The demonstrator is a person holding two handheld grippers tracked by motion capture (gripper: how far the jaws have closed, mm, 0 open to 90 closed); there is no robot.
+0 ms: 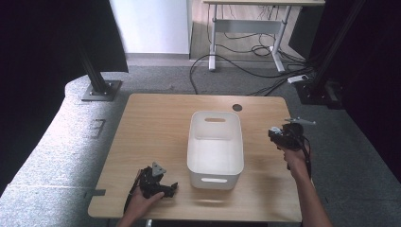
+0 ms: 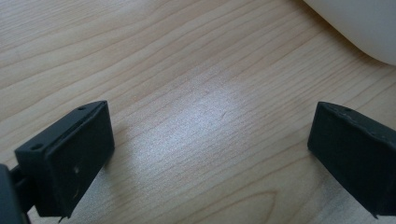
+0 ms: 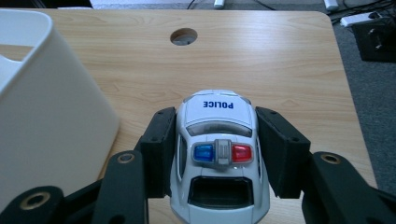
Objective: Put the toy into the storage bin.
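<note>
Wooden surface [image 1: 156, 127] is carrying a white plastic bin [image 1: 215, 147] at its middle, long axis running away from the person, cut-out handles at near and far ends.

Right gripper [image 1: 279, 134] is hovering above the surface's right side, just beside the bin's right wall. So the bin is lying to the left of these jaws; a drop-off would seem to call for a leftward carry over the rim. This hand is much the nearer to the bin's opening.

Toy police car [image 3: 218, 158] is sitting between the right jaws, pinched on both flanks. Its long axis is running along the jaws; the "POLICE" end is pointing away toward the cable hole [image 3: 183, 36].

Left gripper [image 1: 163, 188] is resting low at the near left, jaws spread, nothing between them.
</note>
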